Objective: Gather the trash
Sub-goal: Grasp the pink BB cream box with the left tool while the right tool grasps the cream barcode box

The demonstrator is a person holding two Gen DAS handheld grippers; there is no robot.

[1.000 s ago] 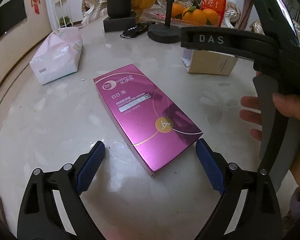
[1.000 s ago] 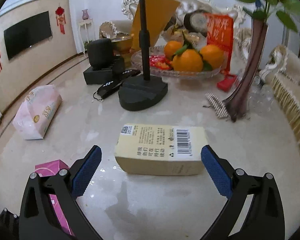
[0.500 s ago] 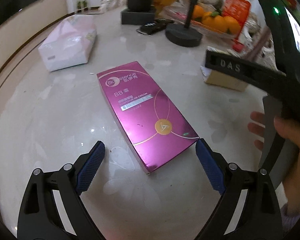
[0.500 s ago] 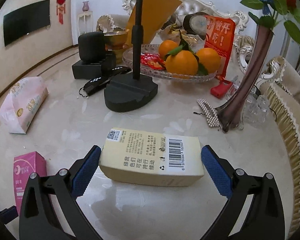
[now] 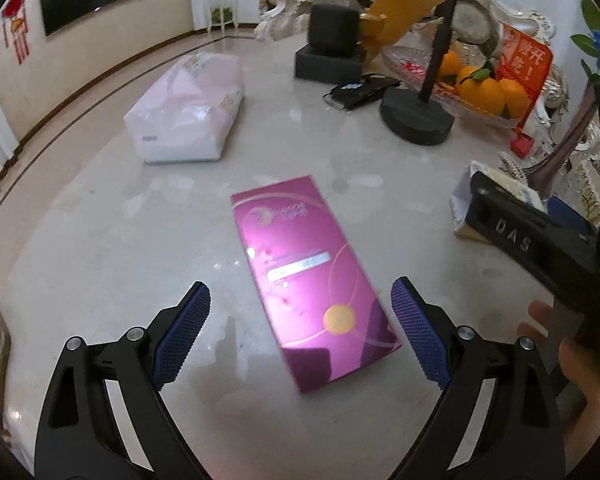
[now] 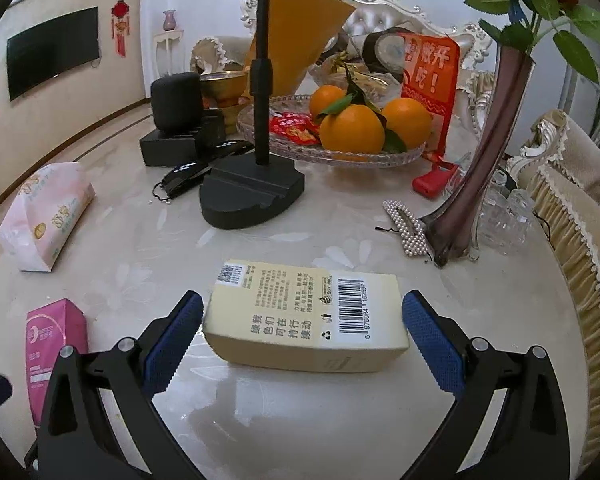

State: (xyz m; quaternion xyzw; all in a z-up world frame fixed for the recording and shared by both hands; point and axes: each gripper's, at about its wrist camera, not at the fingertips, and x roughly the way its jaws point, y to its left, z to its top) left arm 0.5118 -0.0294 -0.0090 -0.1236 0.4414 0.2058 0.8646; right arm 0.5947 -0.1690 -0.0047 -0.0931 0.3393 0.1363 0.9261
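left claw (image 5: pixel 300 330) apart over glossy magenta carton (image 5: pixel 314 280), right claw (image 6: pixel 302 340) apart around cream box (image 6: pixel 306 316)

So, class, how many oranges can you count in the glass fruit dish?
3 show in the right wrist view: one at the back left, a large one in front, one on the right. Others may be hidden behind them.

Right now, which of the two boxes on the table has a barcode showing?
The cream box between the open right gripper fingers; its barcode faces up. The magenta box shows only glossy print.
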